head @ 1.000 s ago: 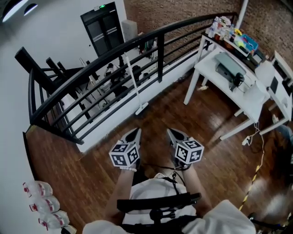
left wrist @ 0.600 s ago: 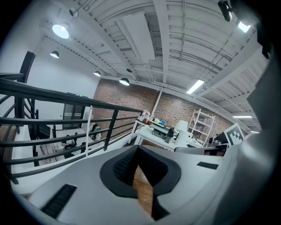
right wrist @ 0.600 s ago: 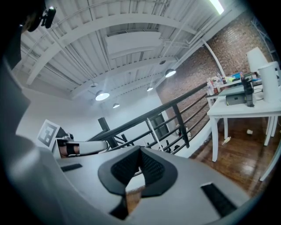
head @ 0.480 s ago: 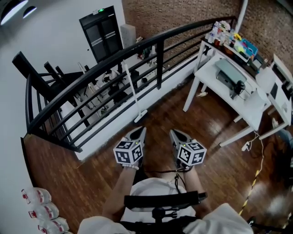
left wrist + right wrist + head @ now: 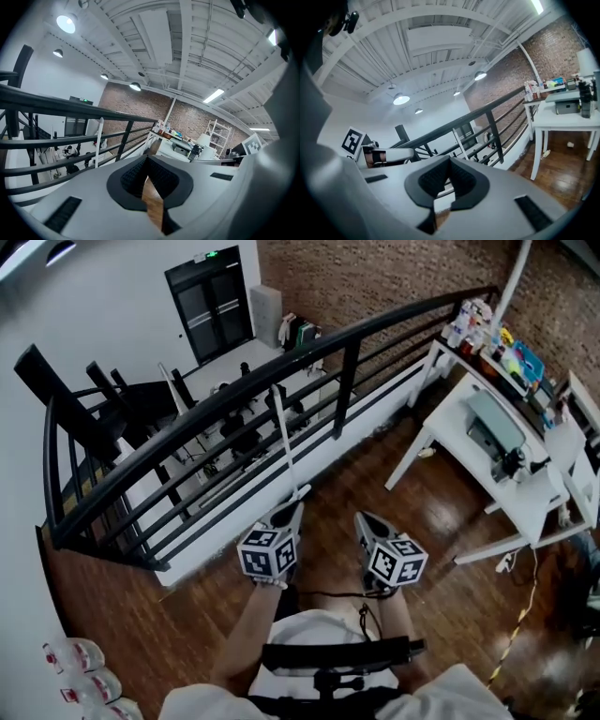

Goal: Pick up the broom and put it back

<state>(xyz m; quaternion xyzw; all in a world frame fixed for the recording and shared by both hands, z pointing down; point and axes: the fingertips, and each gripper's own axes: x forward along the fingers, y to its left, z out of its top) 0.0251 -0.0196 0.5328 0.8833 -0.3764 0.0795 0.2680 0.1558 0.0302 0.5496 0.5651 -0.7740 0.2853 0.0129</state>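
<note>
The left gripper (image 5: 289,514) and the right gripper (image 5: 364,521) both have their jaws pressed together, with nothing between them. The broom (image 5: 285,442) leans on the railing (image 5: 187,423). Its head rests on the floor (image 5: 441,606) just ahead of the left gripper, nearer than a second ago.

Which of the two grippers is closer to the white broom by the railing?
The left gripper: its tip is just below the foot of the broom, while the right gripper sits farther aside.
</note>
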